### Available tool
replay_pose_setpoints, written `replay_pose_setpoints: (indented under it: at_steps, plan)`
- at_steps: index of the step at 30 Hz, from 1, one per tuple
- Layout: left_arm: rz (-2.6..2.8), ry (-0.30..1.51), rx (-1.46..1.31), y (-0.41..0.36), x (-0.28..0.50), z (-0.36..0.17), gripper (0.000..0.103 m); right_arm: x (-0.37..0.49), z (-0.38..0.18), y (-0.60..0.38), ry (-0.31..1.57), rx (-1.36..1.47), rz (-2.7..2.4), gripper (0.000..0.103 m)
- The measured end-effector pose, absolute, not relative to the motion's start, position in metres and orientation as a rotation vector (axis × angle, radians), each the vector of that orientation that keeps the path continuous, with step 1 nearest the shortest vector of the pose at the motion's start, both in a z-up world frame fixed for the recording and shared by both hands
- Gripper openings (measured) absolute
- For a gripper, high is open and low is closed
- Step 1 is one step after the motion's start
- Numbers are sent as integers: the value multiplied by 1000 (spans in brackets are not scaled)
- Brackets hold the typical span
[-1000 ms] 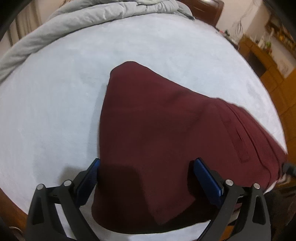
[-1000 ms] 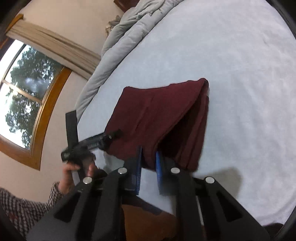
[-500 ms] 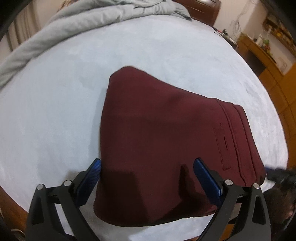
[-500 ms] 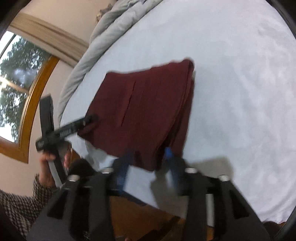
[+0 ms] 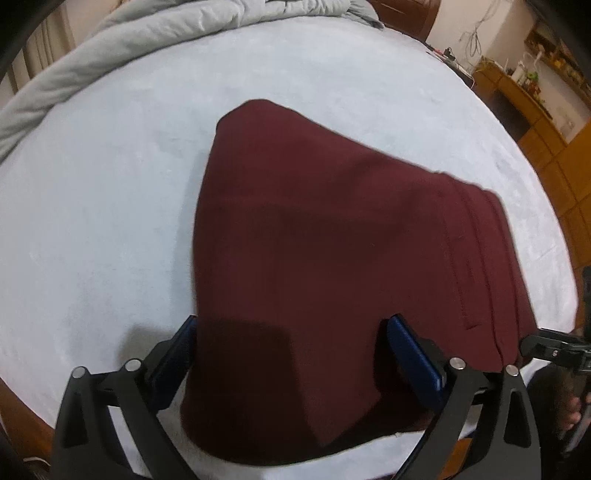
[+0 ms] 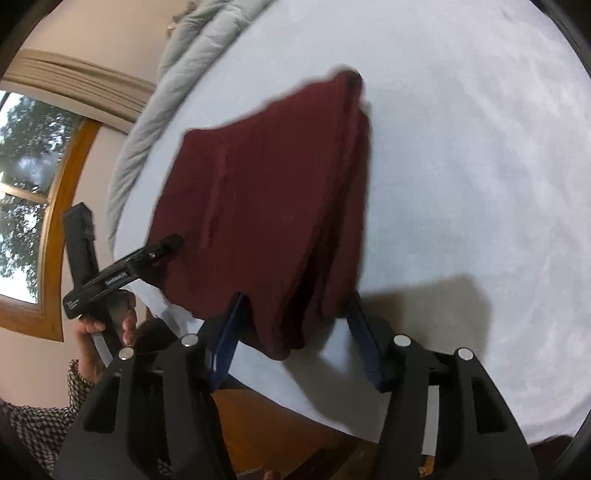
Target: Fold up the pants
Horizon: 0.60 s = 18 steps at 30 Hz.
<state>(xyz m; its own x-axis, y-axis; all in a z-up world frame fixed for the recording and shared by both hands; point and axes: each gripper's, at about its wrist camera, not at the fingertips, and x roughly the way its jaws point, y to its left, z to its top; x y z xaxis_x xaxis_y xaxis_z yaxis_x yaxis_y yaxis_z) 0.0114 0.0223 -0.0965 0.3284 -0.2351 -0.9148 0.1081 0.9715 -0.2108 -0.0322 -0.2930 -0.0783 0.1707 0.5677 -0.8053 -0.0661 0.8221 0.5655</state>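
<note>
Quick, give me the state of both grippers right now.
Left gripper: open, fingers apart astride the near edge of the folded pants, gripping nothing.
Right gripper: open, the pants' near corner between its fingers, not pinched.

Pants (image 5: 332, 240): dark maroon, plain. Bed sheet (image 5: 92, 206): pale blue-white. Quilt (image 5: 155, 33): light grey. Claws: black with blue pads (image 5: 413, 350). Sleeve (image 6: 40, 424): black-and-white check. Window frame (image 6: 62, 184): orange-brown wood.
</note>
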Motion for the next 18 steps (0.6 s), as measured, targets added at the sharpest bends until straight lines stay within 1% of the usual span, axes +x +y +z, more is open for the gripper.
replay_pose_setpoints:
  at_steps: [2,3,6,9,12,14,15,16,17,18]
  plan:
    - [-251,1222,-189,32,15,-91,99,-29,-66,-292,1299,435,463,60]
    - [-262,1232,-221,38,18,-90,99,-27,-64,-294,1293,443,460,68]
    - [-263,1276,-291,54,23,-98,99,-17,-72,-300,1324,517,460,69]
    - [-257,1310,-324,64,25,-109,99,-14,-84,-302,1352,601,527,66]
    - [-340,1354,-408,68,30,-122,99,-14,-94,-298,1377,589,548,66]
    - [-372,1380,-433,67,34,-132,99,-12,-94,-297,1373,562,541,60]
    - [-373,1384,-425,65,35,-133,99,-13,-92,-297,1375,536,526,52]
    - [-373,1384,-417,63,34,-133,99,-13,-89,-296,1363,513,538,35]
    - [-370,1385,-415,62,33,-133,99,-13,-84,-293,1348,515,558,26]
    - [-371,1385,-415,61,32,-131,99,-14,-79,-294,1331,515,574,21]
